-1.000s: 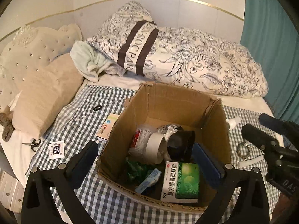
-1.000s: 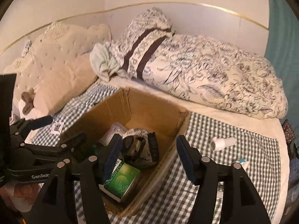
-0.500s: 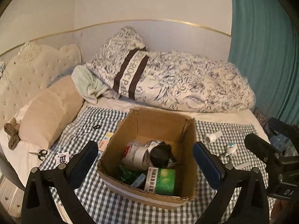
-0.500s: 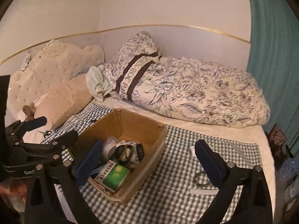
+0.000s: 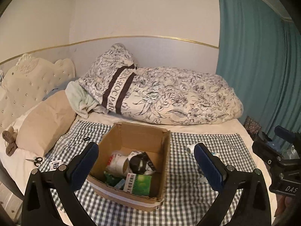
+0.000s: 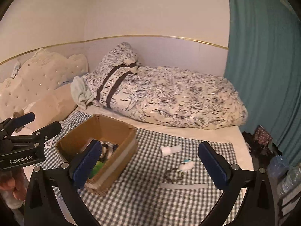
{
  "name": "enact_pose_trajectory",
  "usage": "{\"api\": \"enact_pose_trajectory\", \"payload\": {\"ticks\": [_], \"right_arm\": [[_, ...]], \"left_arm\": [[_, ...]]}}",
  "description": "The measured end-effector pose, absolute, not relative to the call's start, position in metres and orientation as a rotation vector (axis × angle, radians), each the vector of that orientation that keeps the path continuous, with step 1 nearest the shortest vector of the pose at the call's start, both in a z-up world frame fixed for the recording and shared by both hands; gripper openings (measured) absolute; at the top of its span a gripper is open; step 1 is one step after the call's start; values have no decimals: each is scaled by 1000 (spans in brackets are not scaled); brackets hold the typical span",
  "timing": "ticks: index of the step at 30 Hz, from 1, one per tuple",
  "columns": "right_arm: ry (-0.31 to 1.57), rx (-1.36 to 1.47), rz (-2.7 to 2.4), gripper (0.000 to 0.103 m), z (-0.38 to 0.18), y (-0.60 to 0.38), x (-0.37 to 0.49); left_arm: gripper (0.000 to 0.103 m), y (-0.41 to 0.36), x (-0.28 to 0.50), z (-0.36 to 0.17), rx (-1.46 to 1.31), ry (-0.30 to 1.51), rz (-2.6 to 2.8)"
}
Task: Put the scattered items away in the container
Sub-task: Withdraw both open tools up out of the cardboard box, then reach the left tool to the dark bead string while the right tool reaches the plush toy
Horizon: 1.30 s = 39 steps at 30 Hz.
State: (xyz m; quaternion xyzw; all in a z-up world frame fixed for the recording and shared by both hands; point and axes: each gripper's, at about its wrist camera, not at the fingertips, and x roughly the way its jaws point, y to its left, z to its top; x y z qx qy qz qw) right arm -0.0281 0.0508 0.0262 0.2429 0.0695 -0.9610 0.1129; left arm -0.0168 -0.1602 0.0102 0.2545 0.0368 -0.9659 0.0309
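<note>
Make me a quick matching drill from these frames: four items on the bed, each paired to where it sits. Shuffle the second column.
Items:
1. green medicine box
2. scissors
3. white roll
4. floral duvet

Places:
A. on the checked cloth right of the cardboard box
B. bundled against the back wall
C. inside the cardboard box
D. on the white sheet by the beige pillow

Pairs: 1-C, 2-D, 3-A, 4-B

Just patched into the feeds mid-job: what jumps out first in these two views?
The open cardboard box stands mid-bed on the checked cloth, already holding a green packet and a tape roll. To its right, a white bottle, a small tube and a white strip lie loose on the cloth. Both the left hand-held gripper and the right hand-held gripper are open and hold nothing.
</note>
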Motion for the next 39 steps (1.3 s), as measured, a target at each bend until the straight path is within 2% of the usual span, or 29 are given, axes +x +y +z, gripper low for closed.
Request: {"api": "enact_pose_trajectory", "payload": {"ticks": [9,20,39], "right_arm": [[140,739,-2864,103,21,91,-14],[59,839,-2901,103,-1,144,-25],[-11,1132,-2785,103,-87,186,-99]], "left_arm": [[103,-124,-6,14,776,49,-3046],[103,-88,-24,-10,878,7,-3077],[103,-39,-87,-80,1152,-57,-3066]]}}
